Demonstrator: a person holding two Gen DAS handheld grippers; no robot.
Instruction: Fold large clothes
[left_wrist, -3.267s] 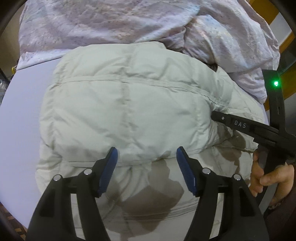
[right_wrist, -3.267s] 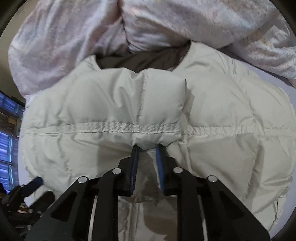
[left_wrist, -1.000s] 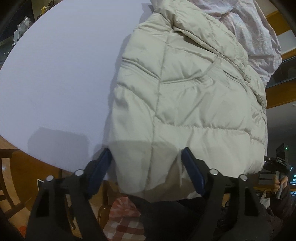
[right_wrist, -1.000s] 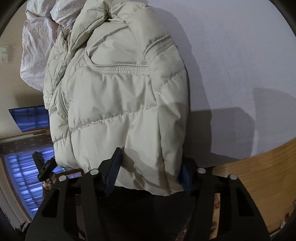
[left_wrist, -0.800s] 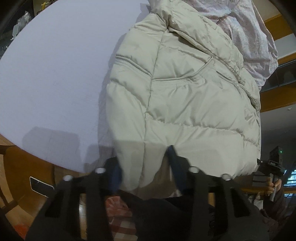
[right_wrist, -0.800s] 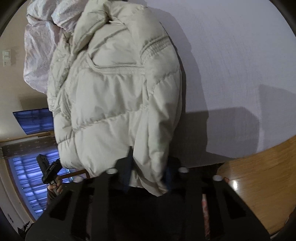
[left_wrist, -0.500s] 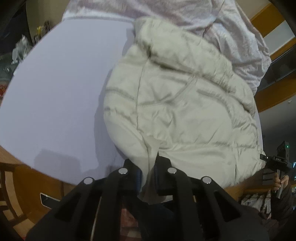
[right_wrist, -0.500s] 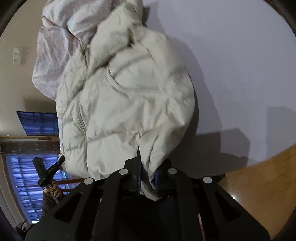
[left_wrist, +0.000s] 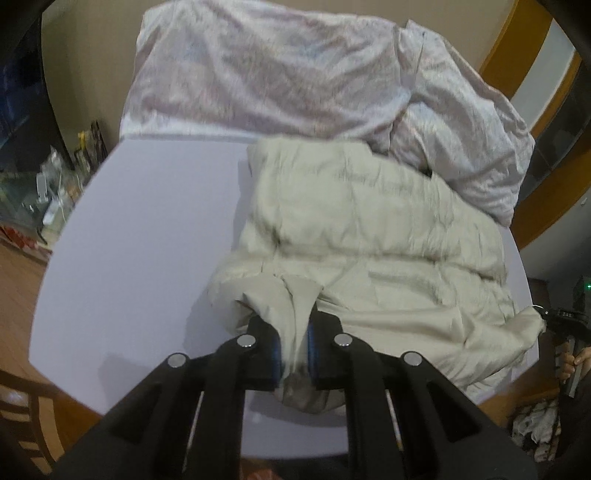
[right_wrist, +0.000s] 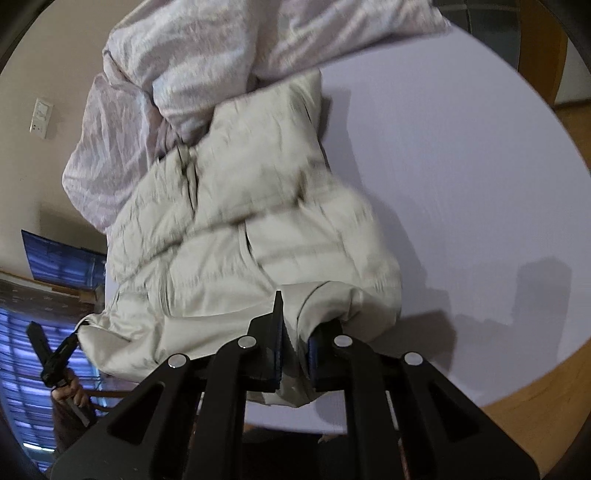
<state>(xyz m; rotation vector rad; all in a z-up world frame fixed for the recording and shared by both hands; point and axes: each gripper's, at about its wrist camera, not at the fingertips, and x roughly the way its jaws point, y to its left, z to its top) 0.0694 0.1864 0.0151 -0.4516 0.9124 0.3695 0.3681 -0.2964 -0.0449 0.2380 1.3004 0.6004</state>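
In the left wrist view, the round white table (left_wrist: 140, 236) fills the left and middle of the frame. The puffy cream quilted jacket (left_wrist: 369, 229) lies on the right half of it, and its near edge hangs off the table at the bottom. The left gripper (left_wrist: 294, 354) sits at the bottom middle. Its jaws have just closed, and now they pinch a fold of the jacket's hem between the blue pads (left_wrist: 276, 356). At the far right edge a hand (left_wrist: 576, 360) holds the other black tool at the jacket's other corner.

In the right wrist view, the jacket (right_wrist: 236, 229) runs from the upper middle down to the bottom middle. The crumpled pale pink sheet (right_wrist: 177, 66) is bunched in the upper left, touching the jacket's top end. The right gripper (right_wrist: 295, 356) at the bottom middle has also just closed its jaws — they squeeze the jacket's hem.

What could go wrong? The jacket looks puffy and slick, and each claw bites only a small bit of cloth. A fast pull could make the hem slip out. If one side goes higher than the other, the fold may come out crooked. The jacket's top end touches the pink sheet — so it could drag the sheet along or land on it.
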